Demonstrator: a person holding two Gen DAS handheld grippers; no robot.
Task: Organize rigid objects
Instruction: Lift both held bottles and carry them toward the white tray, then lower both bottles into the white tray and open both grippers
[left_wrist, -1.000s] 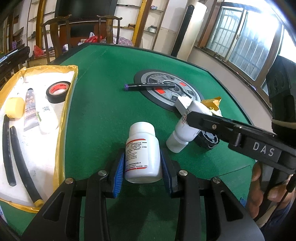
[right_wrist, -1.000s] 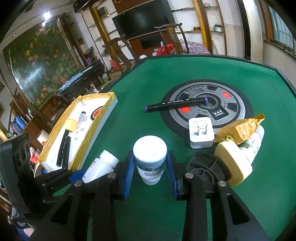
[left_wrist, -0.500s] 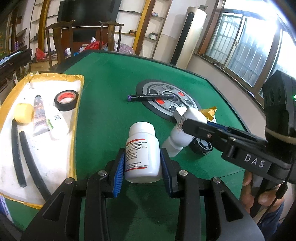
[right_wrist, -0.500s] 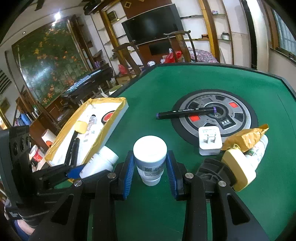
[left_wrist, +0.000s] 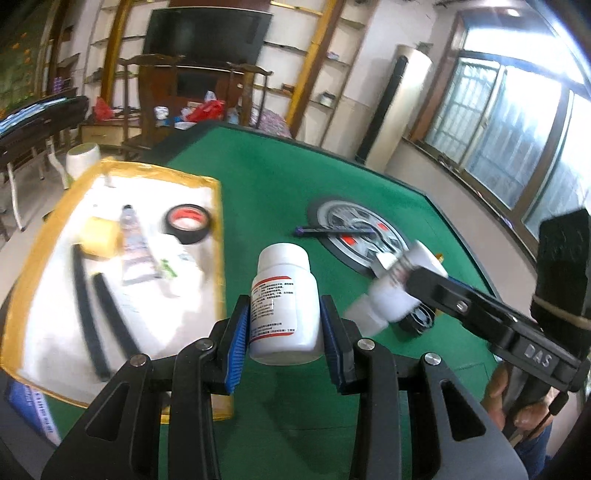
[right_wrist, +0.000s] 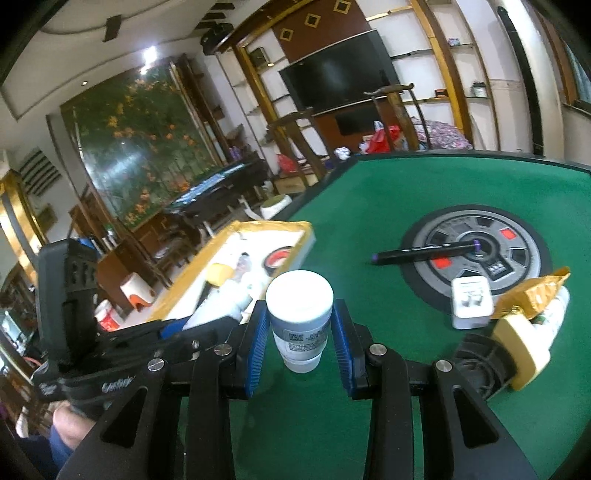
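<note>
Both rigid, likely light, slick-walled bottles are being gripped mid-body above the table (left_wrist: 280, 177) beside the tray (left_wrist: 218, 236): labelled bottle (left_wrist: 284, 302) in left gripper (left_wrist: 283, 334), white-capped bottle (right_wrist: 299, 317) in right gripper (right_wrist: 300, 345).

Left gripper (left_wrist: 283, 320) and right gripper (right_wrist: 300, 334) each clamp a white bottle, held side by side above the green table (left_wrist: 295, 192).
</note>
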